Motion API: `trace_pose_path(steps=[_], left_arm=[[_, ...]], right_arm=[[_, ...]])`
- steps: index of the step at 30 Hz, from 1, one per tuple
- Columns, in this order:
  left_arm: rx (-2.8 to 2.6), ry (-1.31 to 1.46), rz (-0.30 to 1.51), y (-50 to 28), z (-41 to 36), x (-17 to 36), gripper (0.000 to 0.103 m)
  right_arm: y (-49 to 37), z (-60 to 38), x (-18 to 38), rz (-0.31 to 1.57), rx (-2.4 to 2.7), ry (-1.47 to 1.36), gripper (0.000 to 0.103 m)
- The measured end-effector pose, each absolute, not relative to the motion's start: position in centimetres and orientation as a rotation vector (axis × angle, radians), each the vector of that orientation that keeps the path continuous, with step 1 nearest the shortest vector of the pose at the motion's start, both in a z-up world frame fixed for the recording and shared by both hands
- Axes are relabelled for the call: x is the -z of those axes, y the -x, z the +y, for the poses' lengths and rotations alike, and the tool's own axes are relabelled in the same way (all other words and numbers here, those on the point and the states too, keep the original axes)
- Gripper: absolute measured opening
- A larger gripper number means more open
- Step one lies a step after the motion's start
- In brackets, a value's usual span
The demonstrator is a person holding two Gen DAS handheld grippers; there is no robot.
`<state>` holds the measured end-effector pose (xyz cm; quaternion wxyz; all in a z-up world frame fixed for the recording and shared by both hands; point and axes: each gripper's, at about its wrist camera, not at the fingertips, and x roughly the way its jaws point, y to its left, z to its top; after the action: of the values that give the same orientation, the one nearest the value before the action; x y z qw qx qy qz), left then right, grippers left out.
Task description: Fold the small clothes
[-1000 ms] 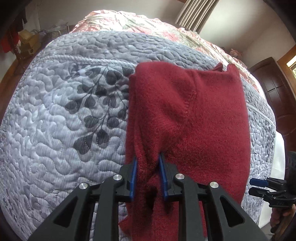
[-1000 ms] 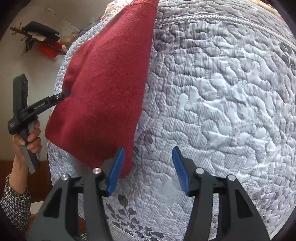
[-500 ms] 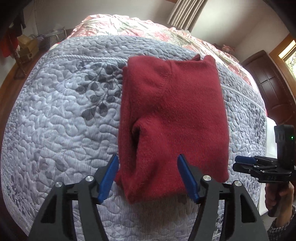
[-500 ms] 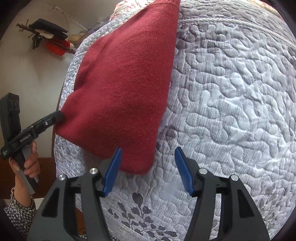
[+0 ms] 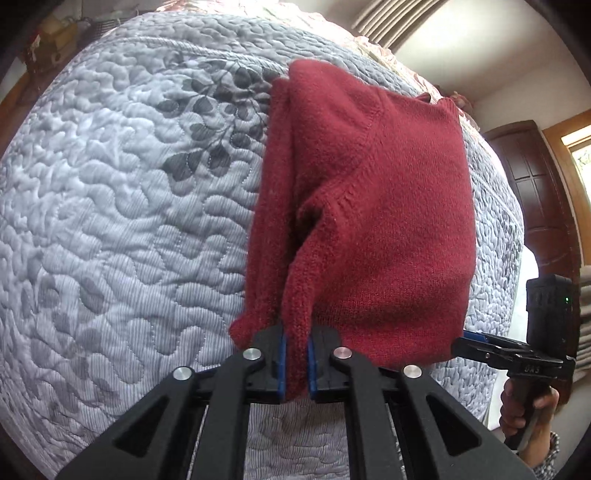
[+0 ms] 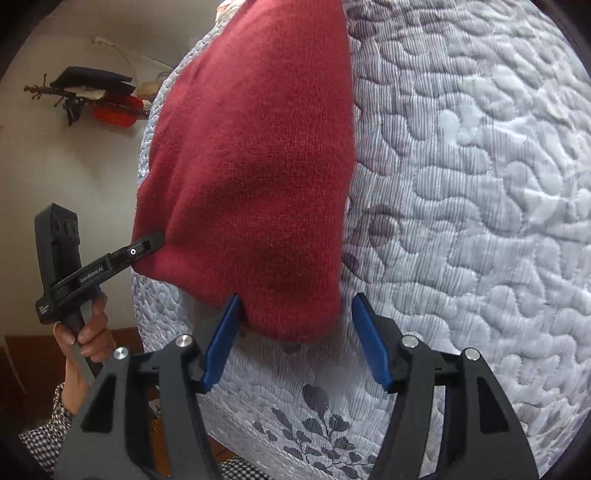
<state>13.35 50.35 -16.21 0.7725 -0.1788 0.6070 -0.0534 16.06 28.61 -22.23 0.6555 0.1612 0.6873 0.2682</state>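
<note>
Left gripper (image 5: 295,363) clamped on sweater (image 5: 373,221); right gripper (image 6: 297,339) agape

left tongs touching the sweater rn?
Touching. The left wrist view shows the left tongs shut on a bunched edge of the sweater, red knit pinched between the blue pads.

Bed w/ grey-white quilted cover (image 5: 110,229), dark leaf print, fills most of frame. Floral bedspread (image 5: 373,48) upper centre. Beige curtains (image 5: 391,22) top right, cream wall (image 5: 480,48) beside. Dark wood door (image 5: 535,192) right edge; daylit window (image 5: 581,155) far right.
</note>
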Motion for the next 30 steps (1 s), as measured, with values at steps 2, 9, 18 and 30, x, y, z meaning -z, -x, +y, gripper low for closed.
trace_pose_path(steps=[2,9,18,30], left_arm=[[0.124,0.374,1.319,-13.5,50.0,16.3,0.008],[0.163,0.34,1.315,-13.7,50.5,16.5,0.011],[0.178,0.315,1.34,-14.1,50.0,17.5,0.018],[0.124,0.361,1.219,-23.0,52.8,13.1,0.05]], right_arm=[[-15.9,28.5,23.3,1.571,-0.594,-0.384,0.047],[-14.4,28.5,21.6,1.488,-0.61,-0.386,0.026],[-14.8,30.4,22.9,1.53,-0.561,-0.287,0.039],[-23.4,28.2,17.4,1.371,-0.531,-0.191,0.064]])
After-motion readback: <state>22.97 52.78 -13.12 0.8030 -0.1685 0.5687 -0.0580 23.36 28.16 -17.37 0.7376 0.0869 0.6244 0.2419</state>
